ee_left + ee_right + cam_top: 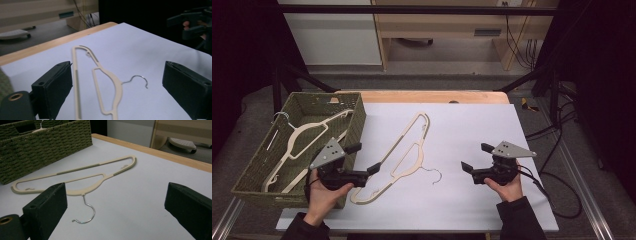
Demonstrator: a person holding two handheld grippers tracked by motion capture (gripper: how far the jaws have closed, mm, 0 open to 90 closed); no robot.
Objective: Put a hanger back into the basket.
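Dim surroundings frame a pale lavender sheet [472,150] spread over a wooden tabletop [432,96], with a light wood cabinet [452,25] and trailing black cables [522,45] on the grey floor behind. At the left edge of the sheet stands a green woven rectangular basket [357,125], already holding one cream plastic clothes hanger with a wire hook [307,135], which suggests the work in hand is gathering hangers into it. A second cream plastic hanger with a thin metal hook [404,150] lies flat on the sheet just beside the basket, hook pointing toward the person. The left gripper [359,161] hovers at the lower end of that hanger, near the basket's corner, jaws spread wide with nothing between them, probably lined up to take the hanger's bar. The right gripper [474,157] rests well apart on the right, also gaping and empty, seemingly waiting its turn.
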